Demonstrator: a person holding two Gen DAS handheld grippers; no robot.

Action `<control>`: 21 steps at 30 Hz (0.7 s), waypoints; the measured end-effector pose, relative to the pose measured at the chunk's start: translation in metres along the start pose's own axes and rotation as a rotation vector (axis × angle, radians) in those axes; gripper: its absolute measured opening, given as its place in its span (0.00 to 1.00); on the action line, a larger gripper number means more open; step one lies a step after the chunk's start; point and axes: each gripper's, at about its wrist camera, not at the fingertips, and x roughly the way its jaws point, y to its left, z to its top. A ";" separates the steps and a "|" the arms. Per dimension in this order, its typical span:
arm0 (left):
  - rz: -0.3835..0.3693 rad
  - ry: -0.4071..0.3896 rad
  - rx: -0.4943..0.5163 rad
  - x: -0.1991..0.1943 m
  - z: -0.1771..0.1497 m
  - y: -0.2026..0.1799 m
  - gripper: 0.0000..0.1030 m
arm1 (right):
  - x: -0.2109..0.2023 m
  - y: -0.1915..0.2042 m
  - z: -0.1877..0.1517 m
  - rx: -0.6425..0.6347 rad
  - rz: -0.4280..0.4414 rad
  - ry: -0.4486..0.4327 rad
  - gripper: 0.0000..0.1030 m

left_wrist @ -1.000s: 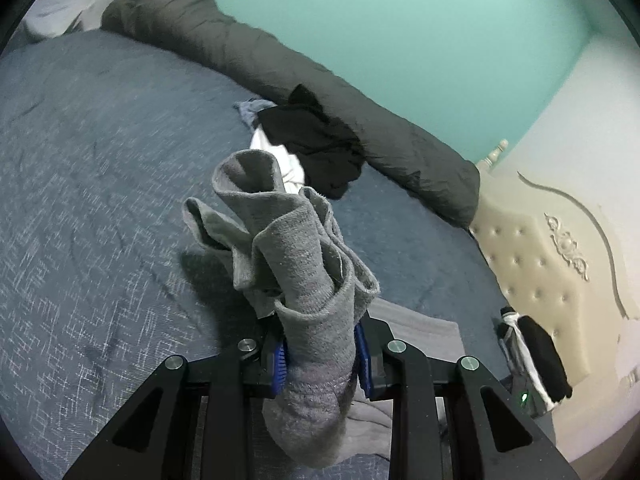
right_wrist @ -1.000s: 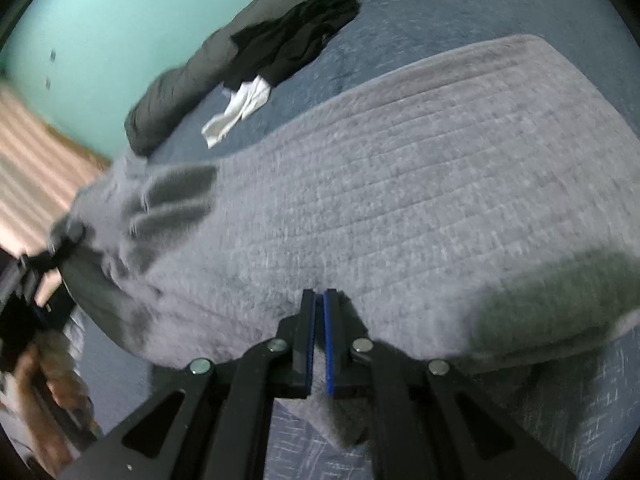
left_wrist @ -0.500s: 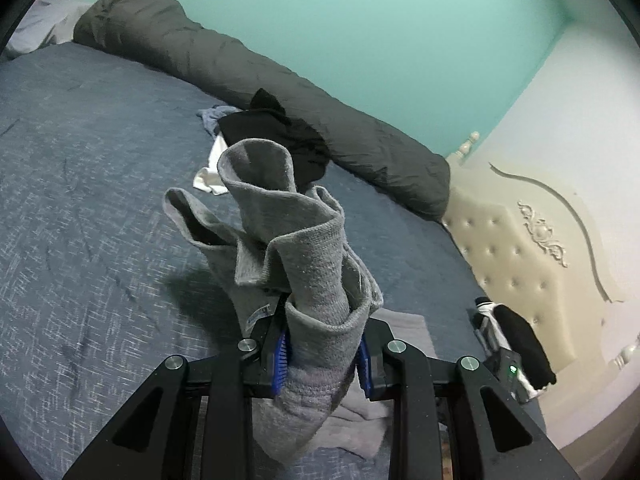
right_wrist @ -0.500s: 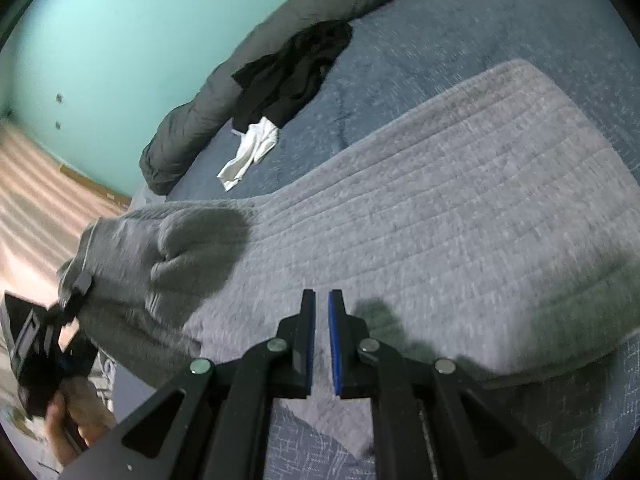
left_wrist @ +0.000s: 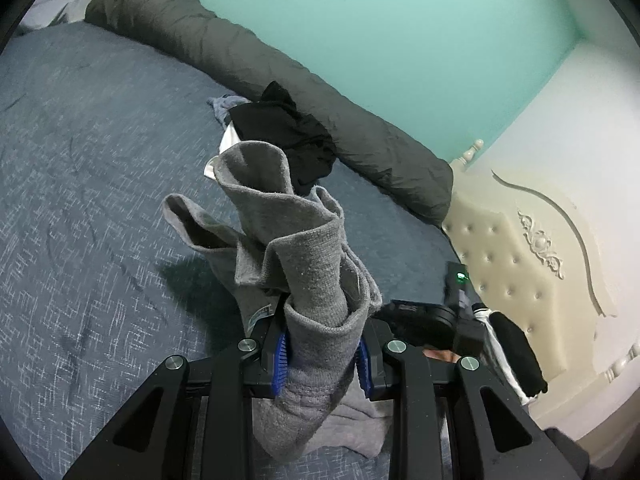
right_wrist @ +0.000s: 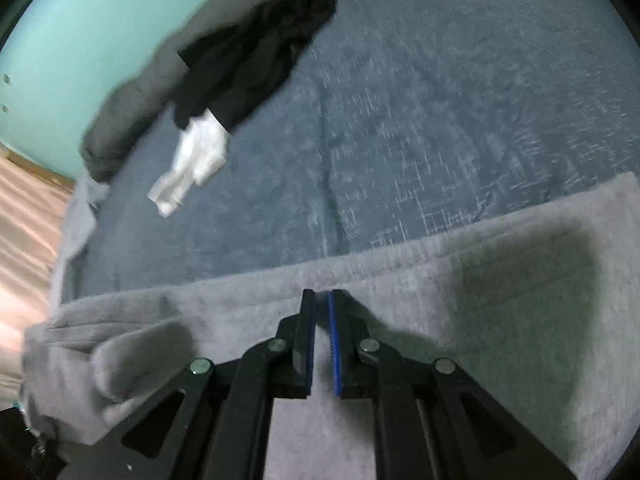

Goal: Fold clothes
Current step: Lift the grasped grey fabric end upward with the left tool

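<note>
My left gripper (left_wrist: 322, 344) is shut on a bunched part of a grey knit garment (left_wrist: 304, 264), whose folds stand up above the blue pads. The rest of the grey garment (right_wrist: 480, 280) lies spread flat on the blue bedspread (right_wrist: 400, 140) in the right wrist view. My right gripper (right_wrist: 322, 300) hovers over that cloth near its far edge. Its pads stand almost together with only a thin slit between them and nothing in it. Its shadow falls on the fabric to the right.
A black garment (left_wrist: 288, 136) and a white cloth (right_wrist: 192, 160) lie by a rolled dark grey duvet (left_wrist: 240, 52) along the green wall. A cream padded headboard (left_wrist: 520, 248) stands right, with black-and-white clothing (left_wrist: 512, 348) before it. Wooden floor (right_wrist: 24, 220) shows left.
The right gripper let go of the grey cloth it pinched and swept back across it. Its black body has come into the left wrist view. The left gripper keeps its hold.
</note>
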 end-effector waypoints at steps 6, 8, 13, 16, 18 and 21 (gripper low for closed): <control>-0.005 0.004 -0.008 0.002 -0.001 0.002 0.28 | -0.018 0.007 -0.036 -0.065 -0.012 0.015 0.07; -0.006 0.003 -0.008 0.001 -0.001 0.002 0.28 | -0.025 0.004 -0.056 -0.067 -0.014 0.019 0.07; -0.008 0.000 -0.023 0.002 -0.003 0.004 0.28 | -0.045 -0.002 -0.100 -0.056 0.019 0.021 0.07; -0.007 0.002 -0.025 0.003 -0.003 0.005 0.28 | -0.053 0.001 -0.124 -0.079 0.018 0.016 0.07; -0.007 0.003 -0.023 0.003 -0.003 0.005 0.28 | -0.057 0.000 -0.136 -0.077 0.023 0.010 0.07; -0.007 0.004 -0.017 0.003 -0.003 0.004 0.28 | -0.060 -0.003 -0.157 -0.084 0.029 0.023 0.07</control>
